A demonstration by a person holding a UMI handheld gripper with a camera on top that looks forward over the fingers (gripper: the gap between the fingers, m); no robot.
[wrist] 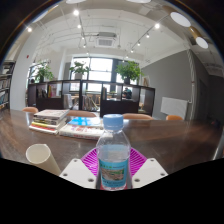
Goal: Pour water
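A clear plastic water bottle [113, 155] with a blue cap and a blue-and-white label stands upright between my gripper's [113, 170] two fingers. The magenta pads [91, 160] show at either side of the bottle and lie against it, so the fingers are shut on it. A white paper cup [39, 154] stands on the brown wooden table [170, 140], to the left of the bottle and apart from it. The bottle's bottom is hidden below the fingers.
A stack of books and magazines [60, 123] lies on the table beyond the cup. Chairs and a dark partition [110, 103] stand behind the table, with potted plants [128, 71] by the windows.
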